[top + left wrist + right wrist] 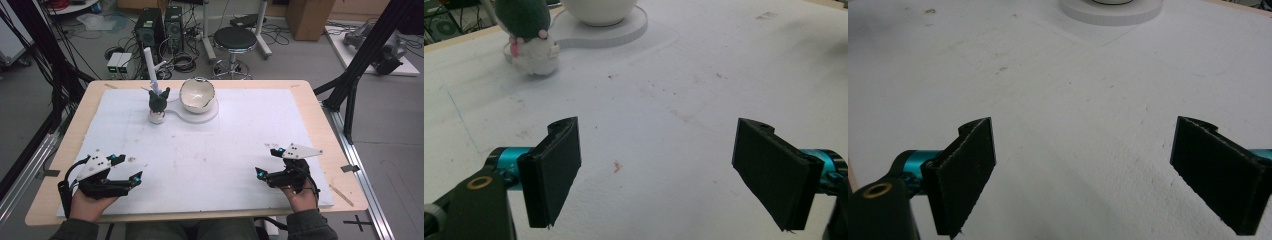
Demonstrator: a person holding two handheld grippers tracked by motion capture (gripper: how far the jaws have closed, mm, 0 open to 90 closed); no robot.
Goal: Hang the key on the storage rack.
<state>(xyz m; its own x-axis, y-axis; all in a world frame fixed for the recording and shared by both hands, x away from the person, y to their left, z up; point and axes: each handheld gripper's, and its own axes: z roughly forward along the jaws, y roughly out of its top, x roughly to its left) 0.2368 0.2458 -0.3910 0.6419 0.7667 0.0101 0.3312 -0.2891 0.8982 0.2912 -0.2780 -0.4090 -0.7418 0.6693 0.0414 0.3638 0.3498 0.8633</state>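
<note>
Covering wood table [320,107], stained white mat [225,145]

Toy figure and bowl, far side of the white mat.

Small soft toy figure [158,103]: dark grey upper body, white base, pink spots, standing upright. Just to its right, a white bowl [197,94], tilted with its opening facing forward, resting on a round white stand [212,113]. Figure and stand sit close together.
</note>
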